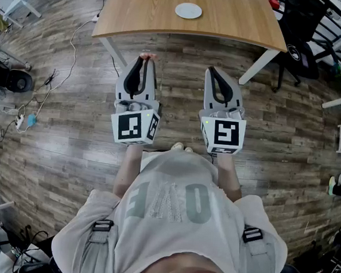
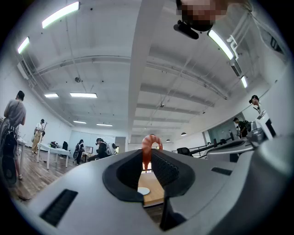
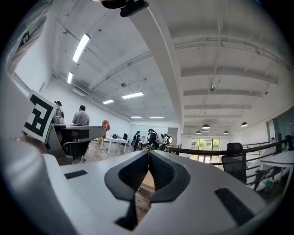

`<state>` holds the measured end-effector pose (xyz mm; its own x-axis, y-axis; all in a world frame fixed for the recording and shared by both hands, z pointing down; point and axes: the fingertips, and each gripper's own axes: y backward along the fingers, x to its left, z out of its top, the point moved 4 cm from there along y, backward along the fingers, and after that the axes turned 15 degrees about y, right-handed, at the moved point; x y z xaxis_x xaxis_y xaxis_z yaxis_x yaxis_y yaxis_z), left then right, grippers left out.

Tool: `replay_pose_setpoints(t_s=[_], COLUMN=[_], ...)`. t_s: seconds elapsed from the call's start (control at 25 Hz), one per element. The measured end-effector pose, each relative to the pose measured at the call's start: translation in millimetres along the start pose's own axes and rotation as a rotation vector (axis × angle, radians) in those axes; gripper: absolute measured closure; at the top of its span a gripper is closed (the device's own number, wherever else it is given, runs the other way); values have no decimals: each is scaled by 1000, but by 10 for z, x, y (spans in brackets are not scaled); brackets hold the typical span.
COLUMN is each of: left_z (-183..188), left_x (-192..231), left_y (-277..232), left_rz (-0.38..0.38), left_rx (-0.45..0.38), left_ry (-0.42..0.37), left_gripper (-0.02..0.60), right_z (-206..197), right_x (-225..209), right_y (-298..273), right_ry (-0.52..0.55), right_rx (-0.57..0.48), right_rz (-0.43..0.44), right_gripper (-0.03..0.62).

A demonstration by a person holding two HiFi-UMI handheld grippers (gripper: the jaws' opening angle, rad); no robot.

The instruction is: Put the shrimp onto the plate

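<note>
An orange shrimp (image 2: 148,148) is pinched between the tips of my left gripper (image 2: 148,153); in the head view the shrimp (image 1: 146,56) pokes out past the left gripper (image 1: 144,59). My right gripper (image 1: 212,70) is shut with nothing in it, its tips pressed together in the right gripper view (image 3: 148,151). Both grippers hang over the wood floor, short of the table's near edge. The white plate (image 1: 188,10) lies on the wooden table (image 1: 230,18), ahead of and between the grippers; the plate (image 2: 144,190) also shows low between the left jaws.
White table legs (image 1: 256,65) stand at the table's near corners. A black office chair (image 1: 303,32) sits to the right of the table. Cables and a power strip (image 1: 25,119) lie on the floor at the left. Several people stand at distant desks (image 2: 57,150).
</note>
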<state>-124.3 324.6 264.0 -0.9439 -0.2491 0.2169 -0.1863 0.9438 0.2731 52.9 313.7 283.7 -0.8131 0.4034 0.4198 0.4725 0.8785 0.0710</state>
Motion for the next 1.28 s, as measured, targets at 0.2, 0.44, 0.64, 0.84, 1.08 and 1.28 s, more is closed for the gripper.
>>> replay_pose_setpoints(t_s=[0.2, 0.44, 0.64, 0.84, 1.08, 1.28], left_z=[7, -22, -84, -108, -135, -171], left_x=[116, 160, 200, 263, 375, 538], left_y=[-30, -97, -177, -272, -277, -300], left_rz=[-2, -15, -27, -40, -40, -22], left_rx=[9, 13, 17, 6, 10, 16], left_ry=[4, 14, 28, 36, 47, 59], left_gripper=[518, 518, 518, 518, 518, 518], right_z=[13, -1, -45, -57, -183, -222], right_x=[95, 112, 72, 54, 136, 182], right_y=[-102, -146, -182, -236, -322, -412], right_ry=[4, 14, 2, 3, 20, 19], right_rx=[14, 23, 21, 10, 80, 110], right_rz=[6, 8, -20, -19, -24, -51], right_gripper=[572, 574, 574, 574, 573, 572])
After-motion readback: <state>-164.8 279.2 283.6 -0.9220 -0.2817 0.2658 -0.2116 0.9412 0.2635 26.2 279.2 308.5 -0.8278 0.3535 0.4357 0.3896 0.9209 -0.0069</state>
